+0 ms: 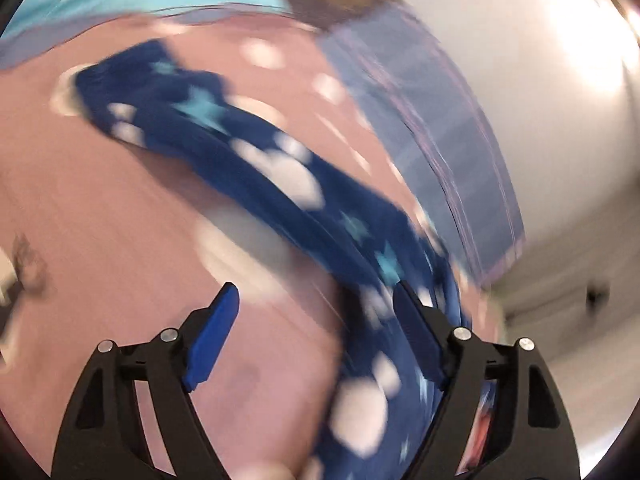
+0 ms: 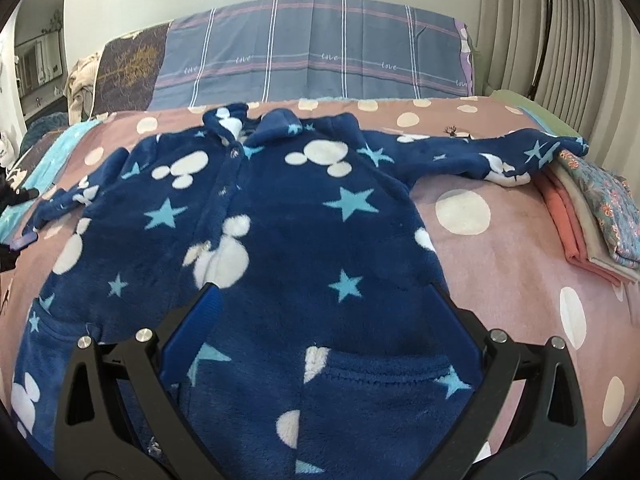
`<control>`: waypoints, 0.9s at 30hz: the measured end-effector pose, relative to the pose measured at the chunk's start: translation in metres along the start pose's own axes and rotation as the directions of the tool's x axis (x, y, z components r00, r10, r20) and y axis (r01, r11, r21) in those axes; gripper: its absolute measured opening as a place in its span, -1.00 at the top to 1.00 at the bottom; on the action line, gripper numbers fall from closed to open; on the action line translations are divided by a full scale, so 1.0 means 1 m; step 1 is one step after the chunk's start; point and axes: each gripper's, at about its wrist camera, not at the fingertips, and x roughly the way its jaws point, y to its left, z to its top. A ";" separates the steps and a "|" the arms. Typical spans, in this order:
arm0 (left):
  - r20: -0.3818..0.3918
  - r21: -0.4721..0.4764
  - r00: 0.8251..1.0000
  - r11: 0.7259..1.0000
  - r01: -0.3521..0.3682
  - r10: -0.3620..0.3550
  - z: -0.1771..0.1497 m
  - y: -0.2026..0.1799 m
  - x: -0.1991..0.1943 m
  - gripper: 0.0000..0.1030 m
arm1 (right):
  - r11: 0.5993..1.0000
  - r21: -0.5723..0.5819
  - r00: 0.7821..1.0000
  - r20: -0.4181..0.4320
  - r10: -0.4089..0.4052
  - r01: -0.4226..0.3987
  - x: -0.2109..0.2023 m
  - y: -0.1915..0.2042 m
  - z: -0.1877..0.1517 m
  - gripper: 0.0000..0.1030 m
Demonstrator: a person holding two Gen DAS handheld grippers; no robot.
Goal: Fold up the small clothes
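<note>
A dark blue fleece jacket [image 2: 300,208] with white dots and light blue stars lies front up and buttoned on the pink bedspread [image 2: 500,248]. Its right sleeve [image 2: 520,156] stretches out to a stack of folded clothes. My right gripper [image 2: 324,288] hovers open over the jacket's lower body, its fingers wide apart with nothing pinched. The left wrist view is heavily blurred. There the jacket [image 1: 280,176] runs diagonally across the bedspread [image 1: 100,200]. My left gripper [image 1: 316,286] is open, its right finger [image 1: 416,320] against the fleece and its left finger over bare bedspread.
A stack of folded clothes [image 2: 592,216] sits at the bed's right edge, partly under the sleeve end. A plaid pillow [image 2: 312,56] leans at the head of the bed. A light blue cloth [image 2: 52,152] lies at the left edge.
</note>
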 end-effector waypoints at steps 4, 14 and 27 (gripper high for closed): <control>0.076 -0.221 0.993 0.973 -0.070 0.089 0.049 0.046 0.002 -0.55 | 1.000 -0.002 1.000 0.001 -0.014 0.014 0.002 -0.001 0.003 -0.96; 0.153 -0.332 0.957 0.925 -0.186 0.248 0.105 0.087 0.013 0.85 | 0.999 0.014 0.998 -0.047 -0.045 0.046 0.024 -0.009 0.004 -0.96; 0.011 0.486 0.984 0.861 0.152 -0.180 -0.035 -0.233 0.044 0.75 | 0.998 0.055 1.000 -0.018 -0.020 0.020 0.032 -0.023 0.026 -0.96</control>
